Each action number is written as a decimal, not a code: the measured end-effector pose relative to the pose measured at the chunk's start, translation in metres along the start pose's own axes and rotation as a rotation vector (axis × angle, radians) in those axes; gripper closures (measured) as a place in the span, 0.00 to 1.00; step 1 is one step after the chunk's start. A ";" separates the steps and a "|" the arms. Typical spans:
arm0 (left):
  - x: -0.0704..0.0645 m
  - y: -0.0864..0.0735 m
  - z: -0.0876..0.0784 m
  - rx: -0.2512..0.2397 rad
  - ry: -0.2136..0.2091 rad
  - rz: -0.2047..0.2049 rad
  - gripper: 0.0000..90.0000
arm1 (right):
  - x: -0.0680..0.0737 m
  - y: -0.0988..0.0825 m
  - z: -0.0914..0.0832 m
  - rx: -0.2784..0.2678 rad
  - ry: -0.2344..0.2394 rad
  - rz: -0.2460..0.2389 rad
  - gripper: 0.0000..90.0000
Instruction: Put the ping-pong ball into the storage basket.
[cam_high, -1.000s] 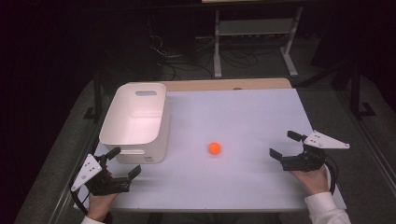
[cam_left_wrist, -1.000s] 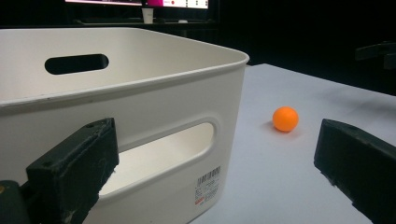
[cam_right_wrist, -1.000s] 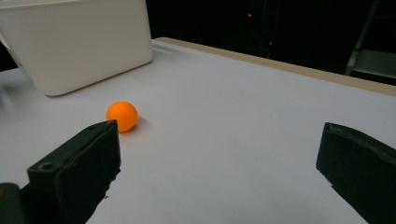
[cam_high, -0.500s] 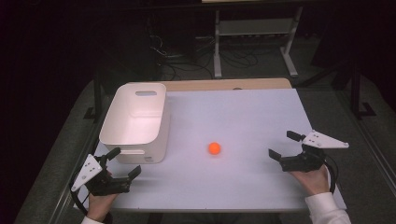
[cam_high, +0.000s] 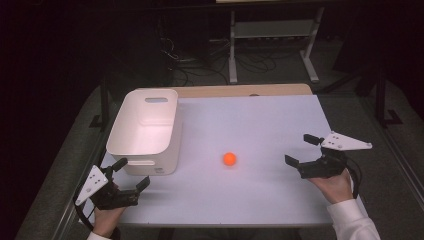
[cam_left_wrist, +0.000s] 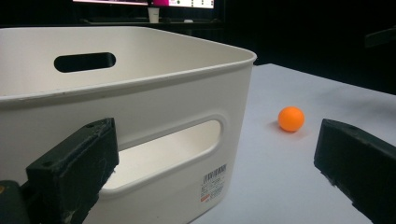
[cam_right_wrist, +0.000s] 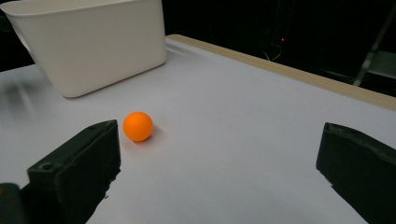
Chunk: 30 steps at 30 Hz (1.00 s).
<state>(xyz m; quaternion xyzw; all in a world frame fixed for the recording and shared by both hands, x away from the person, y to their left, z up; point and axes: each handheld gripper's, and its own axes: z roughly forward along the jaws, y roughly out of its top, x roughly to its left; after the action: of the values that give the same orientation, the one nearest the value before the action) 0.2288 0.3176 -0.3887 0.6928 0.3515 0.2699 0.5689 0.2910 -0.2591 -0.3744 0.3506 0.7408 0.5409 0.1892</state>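
Judging from how things lie, the work has hardly begun: the orange ball sits loose on the white surface, out in the open, a little to the right of the white plastic bin and apart from its wall. The bin looks empty inside, so nothing has been dropped in it.

The right gripper rests near the right edge of the surface, jaws spread wide and holding nothing, pointed roughly toward the ball but well apart from it. In the right gripper view the ball lies just past the left jaw, off the middle of the gap.

The left gripper sits at the near left corner, just in front of the bin's near end, also wide open and empty.

Everything seems left to do: reach the ball, close on it, lift it, and probably carry it over the bin's rim.
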 end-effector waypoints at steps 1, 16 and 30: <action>-0.001 0.000 0.001 -0.007 0.000 -0.007 0.00 | 0.001 0.004 0.001 0.005 0.004 -0.004 0.00; 0.000 0.000 -0.001 0.002 0.004 -0.004 0.00 | 0.007 0.025 0.010 0.054 0.028 -0.056 0.00; -0.001 0.000 -0.002 -0.011 0.003 -0.019 0.00 | 0.012 0.038 0.026 0.086 0.084 -0.076 0.00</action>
<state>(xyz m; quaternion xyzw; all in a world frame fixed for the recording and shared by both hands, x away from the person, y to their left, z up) 0.2268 0.3174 -0.3880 0.6859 0.3574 0.2678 0.5746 0.3115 -0.2266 -0.3466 0.3070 0.7833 0.5154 0.1630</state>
